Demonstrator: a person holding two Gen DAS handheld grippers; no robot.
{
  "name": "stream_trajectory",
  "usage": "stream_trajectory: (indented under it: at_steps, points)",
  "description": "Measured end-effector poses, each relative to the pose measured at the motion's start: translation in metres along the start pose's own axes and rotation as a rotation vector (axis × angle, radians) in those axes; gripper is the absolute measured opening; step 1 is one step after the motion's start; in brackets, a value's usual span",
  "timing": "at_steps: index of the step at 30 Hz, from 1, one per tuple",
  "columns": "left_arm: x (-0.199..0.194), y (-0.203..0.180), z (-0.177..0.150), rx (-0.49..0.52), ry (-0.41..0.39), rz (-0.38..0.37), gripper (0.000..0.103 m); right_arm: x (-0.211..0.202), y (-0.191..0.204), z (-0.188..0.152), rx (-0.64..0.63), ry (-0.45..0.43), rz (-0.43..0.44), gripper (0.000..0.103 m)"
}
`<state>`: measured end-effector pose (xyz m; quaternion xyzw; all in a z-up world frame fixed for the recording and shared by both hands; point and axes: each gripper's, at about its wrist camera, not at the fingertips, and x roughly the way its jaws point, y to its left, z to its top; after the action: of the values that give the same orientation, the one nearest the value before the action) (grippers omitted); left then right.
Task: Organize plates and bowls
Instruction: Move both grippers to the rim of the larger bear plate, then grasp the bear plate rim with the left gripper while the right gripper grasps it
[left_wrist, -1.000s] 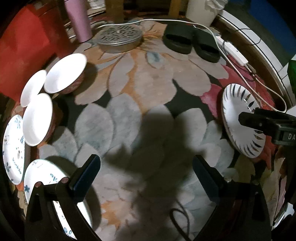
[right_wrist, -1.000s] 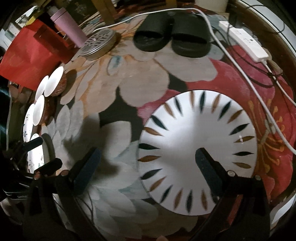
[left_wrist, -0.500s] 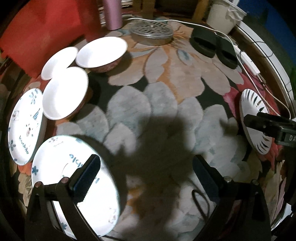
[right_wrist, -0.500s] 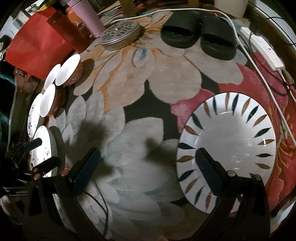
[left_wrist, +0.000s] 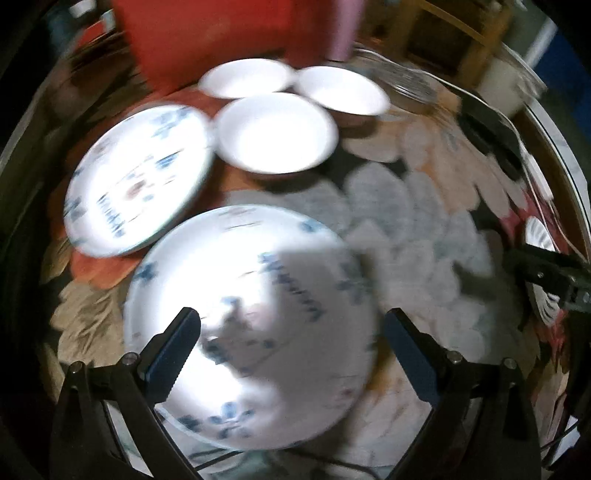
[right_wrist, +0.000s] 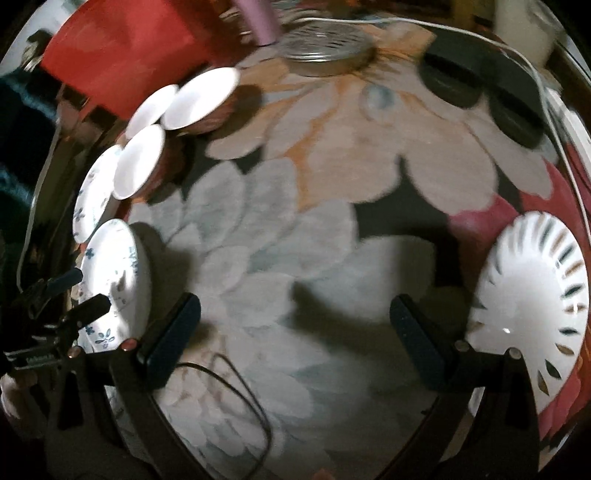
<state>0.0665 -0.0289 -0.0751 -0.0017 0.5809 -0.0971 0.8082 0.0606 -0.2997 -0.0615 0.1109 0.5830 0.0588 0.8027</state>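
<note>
My left gripper (left_wrist: 291, 332) is open and hovers over a white plate with blue flowers (left_wrist: 251, 295), one finger on each side of its near half. A second blue-flowered plate (left_wrist: 136, 177) lies beyond it on the left. Three white bowls (left_wrist: 277, 133) cluster behind the plates. My right gripper (right_wrist: 295, 332) is open over bare rug, holding nothing. A white plate with dark leaf marks (right_wrist: 532, 306) lies just right of its right finger. In the right wrist view the left gripper (right_wrist: 86, 290) shows at the near blue plate (right_wrist: 114, 258).
Everything sits on a round floral rug (right_wrist: 332, 229). Black slippers (right_wrist: 476, 85), a round metal grate (right_wrist: 325, 48), a pink tumbler (right_wrist: 258, 18) and a red bag (right_wrist: 125, 55) line the far edge. A white cable (right_wrist: 546, 96) runs along the right; a thin black cable (right_wrist: 236, 387) loops nearby.
My left gripper swung left and forward, so the blue-flowered plates and bowls now fill its view. My right gripper moved left off the leaf plate. Both stayed open.
</note>
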Motion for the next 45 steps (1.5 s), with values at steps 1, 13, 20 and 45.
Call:
stream_trajectory:
  at_steps: [1,13,20,45]
  points:
    - [-0.001,0.009,-0.003,-0.021,0.0,0.006,0.1,0.003,0.01,0.002,-0.023,-0.003,0.012,0.103]
    - [0.003,0.08,-0.035,-0.154,0.019,0.054,0.1,0.051,0.1,0.009,-0.175,0.09,0.111,0.103]
    - [0.005,0.101,-0.047,-0.211,0.023,0.029,0.1,0.072,0.131,0.006,-0.215,0.132,0.133,0.099]
    - [0.03,0.099,-0.044,-0.196,0.068,-0.057,0.027,0.099,0.148,0.005,-0.295,0.158,0.116,0.014]
